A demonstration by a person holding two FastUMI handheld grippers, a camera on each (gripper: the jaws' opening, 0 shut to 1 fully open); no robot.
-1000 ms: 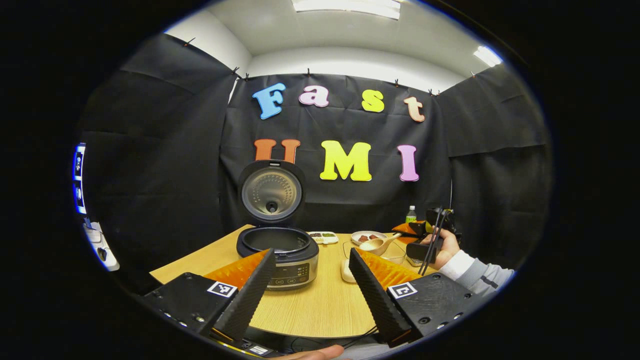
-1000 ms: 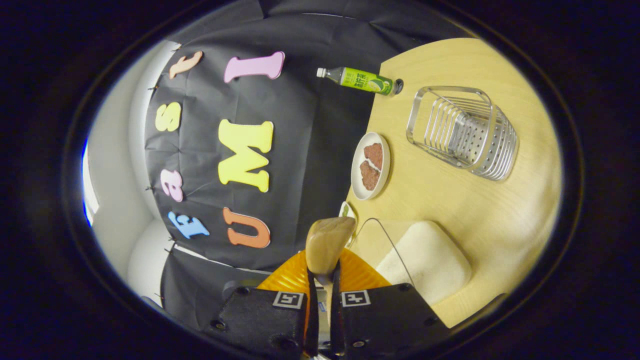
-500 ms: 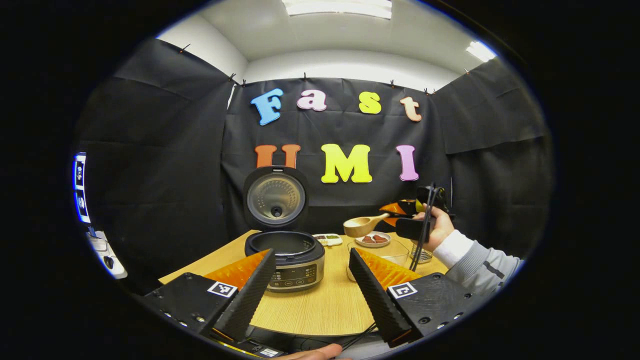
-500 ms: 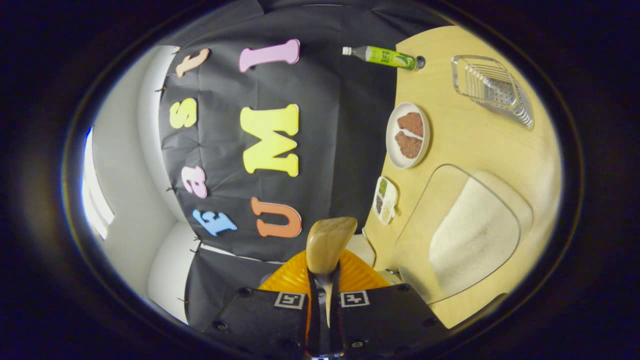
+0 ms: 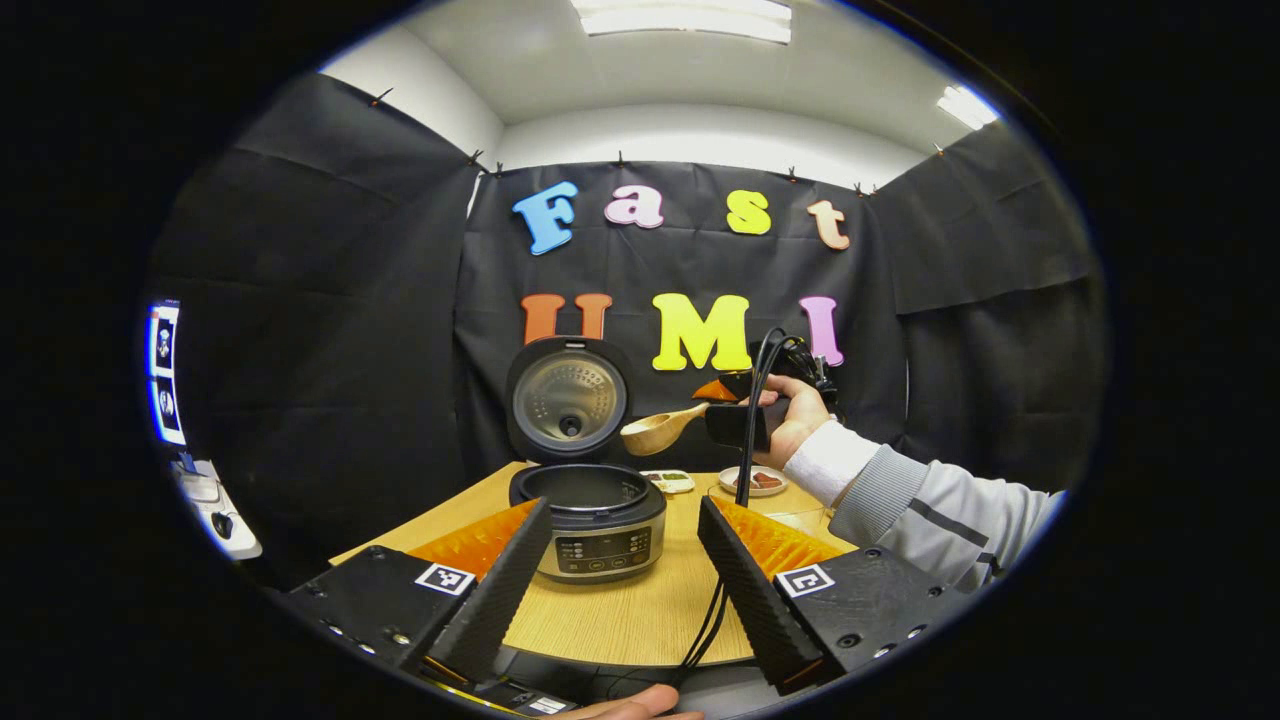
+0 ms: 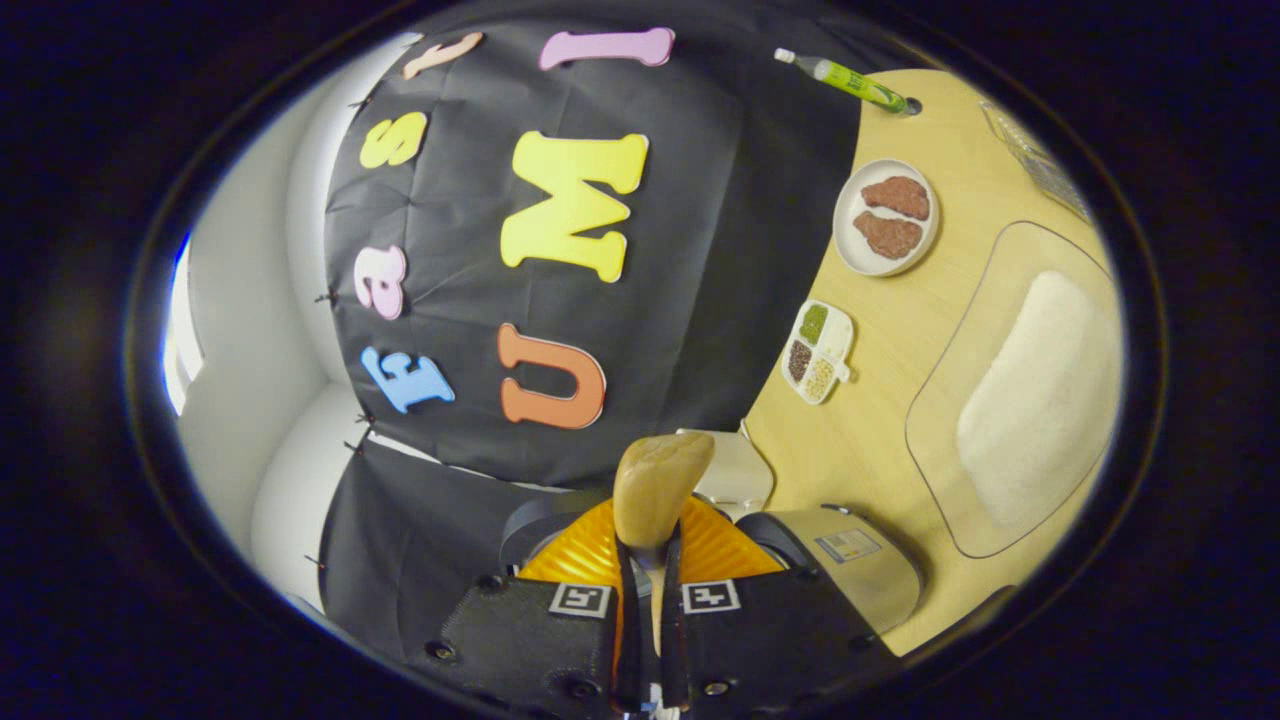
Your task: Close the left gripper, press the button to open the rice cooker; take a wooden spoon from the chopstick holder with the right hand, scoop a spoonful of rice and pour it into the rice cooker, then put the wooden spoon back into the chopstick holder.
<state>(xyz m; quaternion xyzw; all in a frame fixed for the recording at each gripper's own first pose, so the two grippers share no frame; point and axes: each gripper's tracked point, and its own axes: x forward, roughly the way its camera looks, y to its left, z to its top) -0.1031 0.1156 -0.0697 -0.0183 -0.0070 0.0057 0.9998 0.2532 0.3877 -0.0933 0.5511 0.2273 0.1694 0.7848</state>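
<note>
The rice cooker [image 5: 588, 512] stands open on the wooden table [image 5: 640, 610], its lid [image 5: 568, 400] raised behind the pot. A hand holds my right gripper [image 5: 728, 392] in the air, shut on the handle of the wooden spoon [image 5: 658, 429]. The spoon's bowl hovers above the pot's right rim. In the right gripper view, rolled sideways, the spoon [image 6: 655, 482] sticks out between the fingers of my right gripper [image 6: 648, 560], and the cooker [image 6: 850, 562] lies just beyond. I cannot see what the spoon holds. My left gripper [image 5: 620, 585] stands open in front of the cooker.
A glass bowl of rice [image 6: 1030, 400] sits to the cooker's right. Behind it are a small divided dish [image 6: 820, 350], a plate with red-brown pieces [image 6: 888, 215] and a green bottle [image 6: 850, 80]. The metal chopstick holder [image 6: 1040, 160] is at the table's far end. A cable [image 5: 745, 440] hangs from the right gripper.
My right gripper has lifted the spoon out of the glass bowl and carried it left, up to the open cooker. My left gripper stays open in about the same place.
</note>
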